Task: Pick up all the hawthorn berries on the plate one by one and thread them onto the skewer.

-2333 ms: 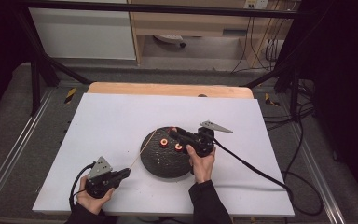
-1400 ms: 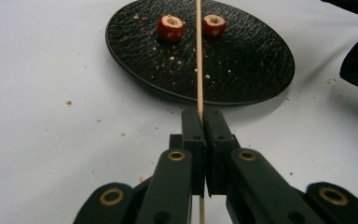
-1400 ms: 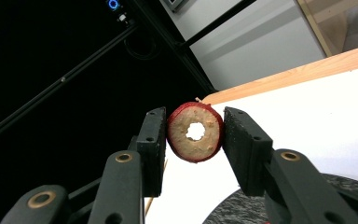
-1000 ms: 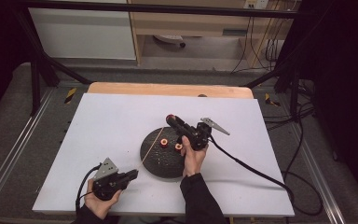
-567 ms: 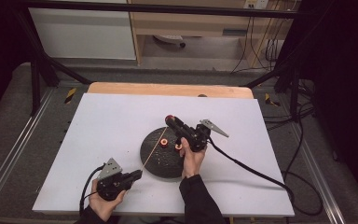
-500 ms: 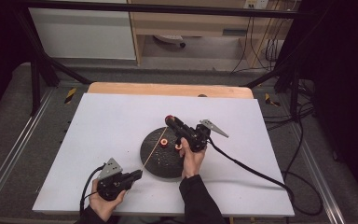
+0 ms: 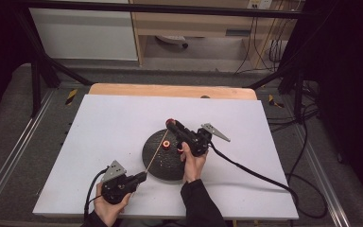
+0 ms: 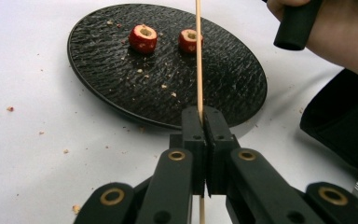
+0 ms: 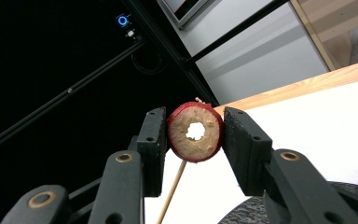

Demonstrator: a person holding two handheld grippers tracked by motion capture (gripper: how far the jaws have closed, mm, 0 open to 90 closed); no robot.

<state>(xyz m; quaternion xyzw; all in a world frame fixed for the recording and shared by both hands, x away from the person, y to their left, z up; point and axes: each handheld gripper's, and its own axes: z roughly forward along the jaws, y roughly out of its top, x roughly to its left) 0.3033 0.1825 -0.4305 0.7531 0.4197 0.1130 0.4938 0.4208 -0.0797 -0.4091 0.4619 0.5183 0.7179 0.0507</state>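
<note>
A round black plate (image 7: 158,165) lies near the middle of the white table. Two cored red fruit pieces (image 8: 143,38) (image 8: 189,40) sit on its far side. My left gripper (image 8: 204,115) is shut on a thin wooden skewer (image 8: 198,56), which points up and away over the plate; the gripper (image 7: 141,178) sits just off the plate's near left rim. My right gripper (image 9: 194,127) is shut on a red fruit ring (image 9: 186,142) with a hole through its middle, held above the plate's far edge (image 7: 171,123). The skewer (image 9: 173,189) rises behind the ring, its tip at the ring's top edge.
Crumbs (image 8: 10,108) dot the white table (image 7: 99,127) around the plate. The right gripper's cable (image 7: 255,174) trails across the table's right side. A wooden strip (image 7: 170,91) runs along the far edge. The person's right hand (image 8: 340,32) is close above the plate's right.
The left gripper has carried the skewer rightwards to the plate, pointing it over the plate. The right gripper has lifted a fruit ring off the plate to the skewer's tip.
</note>
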